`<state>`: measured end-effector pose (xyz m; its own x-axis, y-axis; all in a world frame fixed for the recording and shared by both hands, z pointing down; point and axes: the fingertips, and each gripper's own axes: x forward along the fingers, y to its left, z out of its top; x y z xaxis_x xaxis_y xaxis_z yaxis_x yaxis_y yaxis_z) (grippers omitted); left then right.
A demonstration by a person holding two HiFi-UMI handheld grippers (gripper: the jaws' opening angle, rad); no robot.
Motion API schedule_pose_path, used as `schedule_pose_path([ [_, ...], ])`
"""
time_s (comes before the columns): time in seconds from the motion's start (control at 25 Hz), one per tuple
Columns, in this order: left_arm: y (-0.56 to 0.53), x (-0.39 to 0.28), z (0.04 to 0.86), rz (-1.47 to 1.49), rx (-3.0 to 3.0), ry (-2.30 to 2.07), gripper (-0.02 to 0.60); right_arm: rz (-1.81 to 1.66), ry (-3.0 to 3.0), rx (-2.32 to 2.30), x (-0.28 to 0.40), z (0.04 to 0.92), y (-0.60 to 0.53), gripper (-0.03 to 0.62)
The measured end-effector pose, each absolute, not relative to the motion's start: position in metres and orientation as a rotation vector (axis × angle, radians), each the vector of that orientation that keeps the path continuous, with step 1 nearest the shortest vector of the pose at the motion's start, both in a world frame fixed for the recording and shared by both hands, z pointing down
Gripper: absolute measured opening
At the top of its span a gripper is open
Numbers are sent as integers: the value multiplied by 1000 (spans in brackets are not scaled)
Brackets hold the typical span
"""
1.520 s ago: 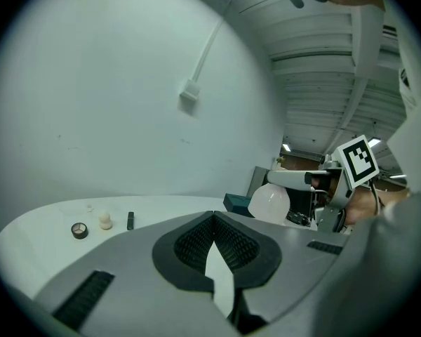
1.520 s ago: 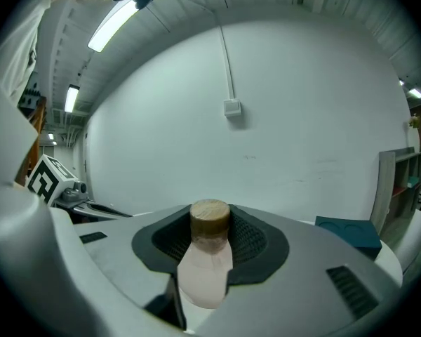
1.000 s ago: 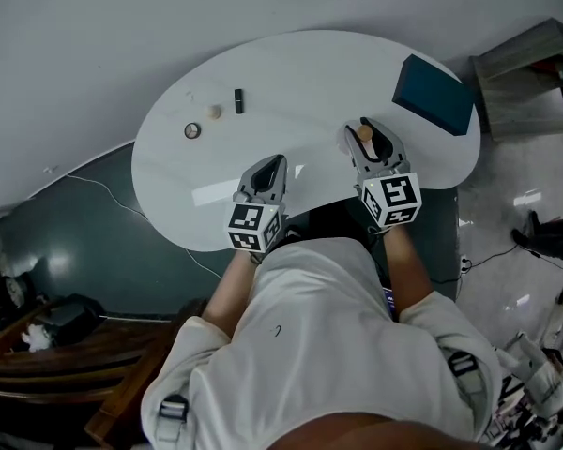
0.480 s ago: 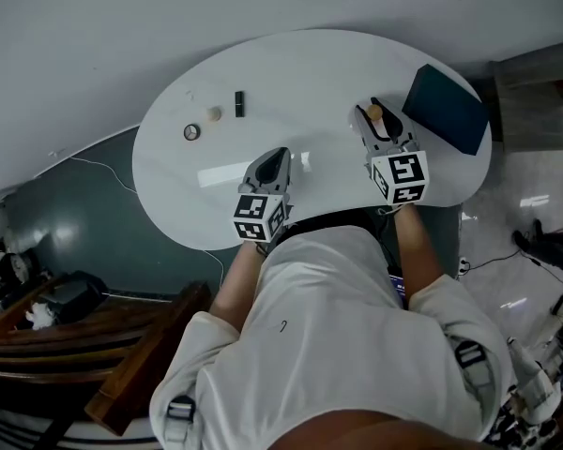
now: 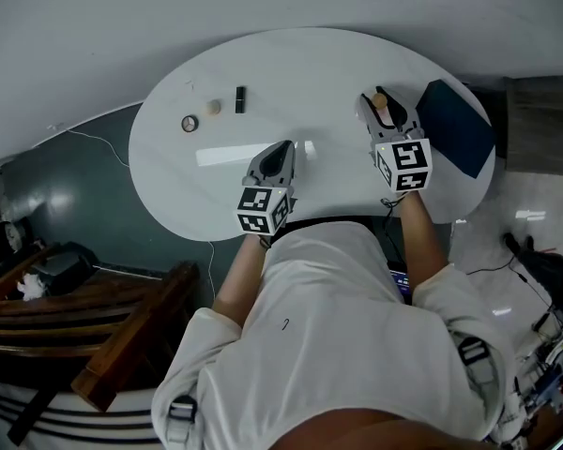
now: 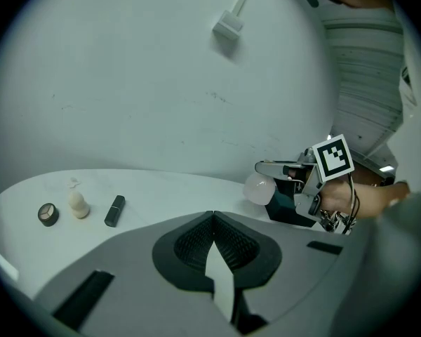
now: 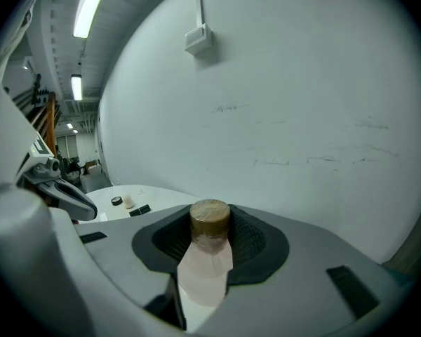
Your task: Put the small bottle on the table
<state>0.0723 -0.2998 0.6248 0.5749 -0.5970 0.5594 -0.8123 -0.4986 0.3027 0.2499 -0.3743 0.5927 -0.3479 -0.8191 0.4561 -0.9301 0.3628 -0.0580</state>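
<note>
A small pale pink bottle (image 7: 205,265) with a brown cork cap (image 7: 210,220) sits between the jaws of my right gripper (image 7: 210,225), which is shut on it. In the head view this gripper (image 5: 380,103) hangs over the right part of the white oval table (image 5: 300,73), cap end (image 5: 379,100) pointing away from me. From the left gripper view the bottle (image 6: 258,188) is held above the tabletop, just in front of a dark blue box. My left gripper (image 5: 283,148) is over the table's near edge, its jaws (image 6: 212,216) shut and empty.
A dark blue box (image 5: 455,125) lies at the table's right end, close beside the right gripper. At the left part lie a small tape roll (image 5: 190,123), a beige knob-shaped thing (image 5: 213,107) and a black stick (image 5: 240,99). A wooden bench (image 5: 122,336) stands left of the person.
My right gripper has carried the bottle farther out over the table and to the right, closer to the blue box. The left gripper has barely shifted.
</note>
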Motion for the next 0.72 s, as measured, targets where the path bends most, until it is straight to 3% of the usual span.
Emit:
schedule_pose_path([
  [0.72,-305,55,642,564,2143,-1213,12,485,-2239,1438,255,660,-434,132],
])
